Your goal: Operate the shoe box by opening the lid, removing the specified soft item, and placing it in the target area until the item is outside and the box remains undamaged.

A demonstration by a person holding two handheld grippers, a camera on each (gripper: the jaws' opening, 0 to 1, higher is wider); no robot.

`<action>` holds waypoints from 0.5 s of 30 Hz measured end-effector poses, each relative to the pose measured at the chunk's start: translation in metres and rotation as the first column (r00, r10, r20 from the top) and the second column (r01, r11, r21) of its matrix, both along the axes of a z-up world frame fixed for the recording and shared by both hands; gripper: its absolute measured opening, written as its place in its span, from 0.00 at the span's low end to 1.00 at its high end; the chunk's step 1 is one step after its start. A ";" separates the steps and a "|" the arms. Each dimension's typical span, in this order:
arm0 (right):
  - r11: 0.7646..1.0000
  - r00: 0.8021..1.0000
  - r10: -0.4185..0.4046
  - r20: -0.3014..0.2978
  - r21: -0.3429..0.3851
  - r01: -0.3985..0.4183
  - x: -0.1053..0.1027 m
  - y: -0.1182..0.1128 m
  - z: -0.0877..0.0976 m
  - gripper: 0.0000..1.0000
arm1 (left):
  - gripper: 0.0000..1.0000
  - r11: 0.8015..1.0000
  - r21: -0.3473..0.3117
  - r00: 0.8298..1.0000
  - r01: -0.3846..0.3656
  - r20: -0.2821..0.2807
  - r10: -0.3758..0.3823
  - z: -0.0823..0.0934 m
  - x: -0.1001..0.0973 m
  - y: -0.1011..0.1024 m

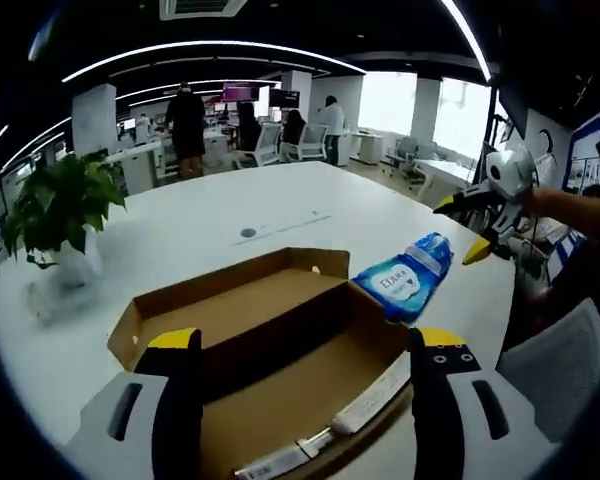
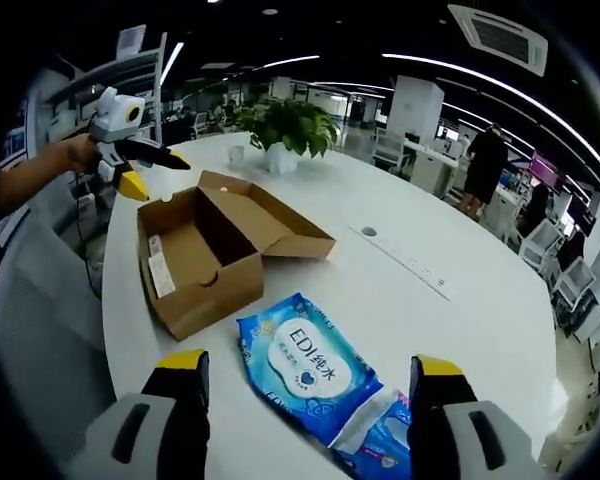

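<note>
The blue wipes pack [image 2: 310, 375] already lies on the white table [image 2: 460, 330] just beside the open shoe box [image 2: 205, 250], its long axis running toward the right gripper [image 2: 310, 400], nearer than the left gripper [image 1: 305, 375], both spread and empty

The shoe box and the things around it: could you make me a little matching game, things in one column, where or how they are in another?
Things:
1. shoe box
2. blue wipes pack
3. potted plant
4. right tongs

States:
A. lying flat on the white table, outside the box
B. open, hovering over the pack
C. lid open, nothing visible inside
D. standing beyond the box

Pairs: 1-C, 2-A, 3-D, 4-B
</note>
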State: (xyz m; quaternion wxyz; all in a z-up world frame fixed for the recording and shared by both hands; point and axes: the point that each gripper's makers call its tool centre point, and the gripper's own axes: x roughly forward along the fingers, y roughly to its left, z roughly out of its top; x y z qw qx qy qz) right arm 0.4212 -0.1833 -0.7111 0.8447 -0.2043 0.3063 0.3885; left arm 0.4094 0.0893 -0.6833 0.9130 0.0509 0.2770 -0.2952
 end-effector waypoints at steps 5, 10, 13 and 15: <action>0.998 0.998 0.058 -0.018 -0.012 -0.058 -0.002 0.016 -0.003 0.84 | 0.89 0.999 0.025 1.000 -0.022 -0.015 0.022 -0.008 -0.009 0.021; 0.995 0.995 0.094 -0.024 -0.019 -0.094 0.002 0.025 -0.003 0.84 | 0.89 0.997 0.037 0.998 -0.061 -0.027 0.062 -0.014 -0.017 0.042; 0.993 0.992 0.119 -0.027 -0.008 -0.120 0.000 0.034 -0.002 0.84 | 0.88 0.995 0.053 0.996 -0.081 -0.034 0.083 -0.018 -0.022 0.056; 0.990 0.990 0.138 -0.029 -0.006 -0.138 -0.001 0.040 -0.002 0.85 | 0.88 0.994 0.056 0.994 -0.098 -0.043 0.100 -0.021 -0.024 0.064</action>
